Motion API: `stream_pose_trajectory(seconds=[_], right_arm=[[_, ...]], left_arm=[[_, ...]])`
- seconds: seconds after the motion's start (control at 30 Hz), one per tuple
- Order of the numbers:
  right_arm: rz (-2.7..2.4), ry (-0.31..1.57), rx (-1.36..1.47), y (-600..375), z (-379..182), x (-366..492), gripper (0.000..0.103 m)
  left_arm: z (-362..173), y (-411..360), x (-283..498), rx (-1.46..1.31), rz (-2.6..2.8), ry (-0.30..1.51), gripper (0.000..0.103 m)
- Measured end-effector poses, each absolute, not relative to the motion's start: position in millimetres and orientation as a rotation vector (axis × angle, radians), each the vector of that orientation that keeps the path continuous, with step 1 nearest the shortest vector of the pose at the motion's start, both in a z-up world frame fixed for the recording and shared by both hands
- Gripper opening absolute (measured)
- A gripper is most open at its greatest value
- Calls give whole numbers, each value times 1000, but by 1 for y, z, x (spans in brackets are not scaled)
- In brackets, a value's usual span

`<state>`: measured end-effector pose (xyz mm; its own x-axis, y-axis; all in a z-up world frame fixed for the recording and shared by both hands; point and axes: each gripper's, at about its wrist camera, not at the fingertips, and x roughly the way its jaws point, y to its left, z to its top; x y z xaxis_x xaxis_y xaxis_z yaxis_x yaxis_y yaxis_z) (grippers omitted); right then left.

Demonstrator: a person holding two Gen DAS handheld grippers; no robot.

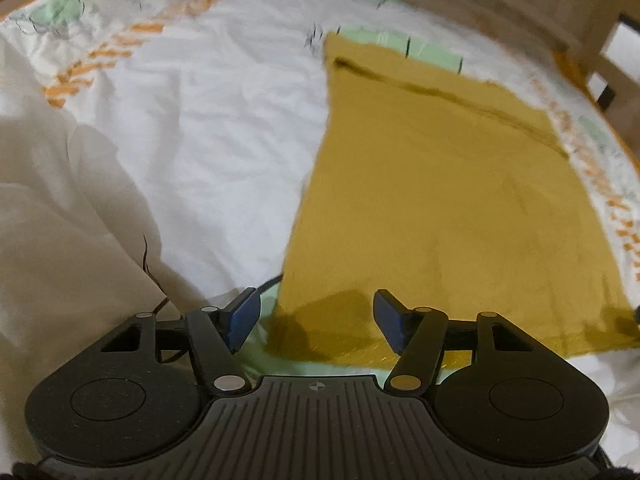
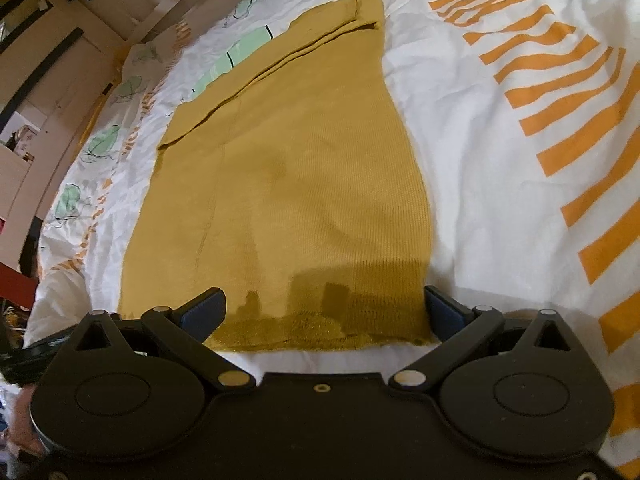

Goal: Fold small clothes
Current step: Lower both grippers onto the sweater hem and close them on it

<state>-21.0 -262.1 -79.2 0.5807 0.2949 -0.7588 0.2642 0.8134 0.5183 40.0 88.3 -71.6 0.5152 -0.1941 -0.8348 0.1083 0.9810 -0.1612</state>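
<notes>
One mustard-yellow knit garment (image 1: 440,200) lies flat on a white bedsheet (image 1: 208,128), folded into a long narrow panel, with a folded-over layer showing as a dark crease line toward its far end. The sheet carries orange stripes (image 2: 560,92) and pale green patches (image 1: 56,10) outlined in black. Seen from the right wrist, the garment (image 2: 288,184) runs lengthwise away from the near edge of the bed toward the far edge, where pale wooden furniture (image 2: 60,92) stands beyond the sheet.

Two handheld grippers, both black with blue pads, both poised at the garment's near hem:
- Left gripper (image 1: 316,320): jaws standing apart, nothing pressed between the pads. One blue pad (image 1: 244,316) sits off the garment's near left corner over the sheet; the other is over the knit fabric itself. Whether either pad touches the cloth cannot be told.
- Right gripper (image 2: 324,312): jaws spread wide, spanning most of the hem's width, one pad (image 2: 204,312) over the fabric and the other (image 2: 444,312) at the garment's right edge. No cloth is pinched.

One rumpled off-white cloth (image 1: 60,220) lies heaped on the sheet to the left of the garment, well apart from it. A thin dark cord (image 1: 150,264) trails beside that heap, near the left gripper.
</notes>
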Motion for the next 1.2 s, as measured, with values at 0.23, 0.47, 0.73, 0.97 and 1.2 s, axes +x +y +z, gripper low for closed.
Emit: stream_pose_trajectory(seconds=[0.23, 0.47, 0.73, 0.97, 1.2], right_arm=[[47, 968, 662, -265, -77, -26, 102], [58, 969, 699, -270, -84, -17, 102], [174, 792, 1050, -314, -66, -24, 89], [-20, 872, 847, -321, -55, -25, 91], [-10, 1018, 776, -312, -70, -15, 88]], left_arm=[[-84, 89, 54, -96, -262, 1095, 78], [-88, 81, 68, -71, -323, 1090, 78], [-90, 84, 69, -94, -334, 1069, 78], [-89, 85, 68, -111, -332, 1068, 78], [-86, 92, 66, -146, -351, 1080, 77]])
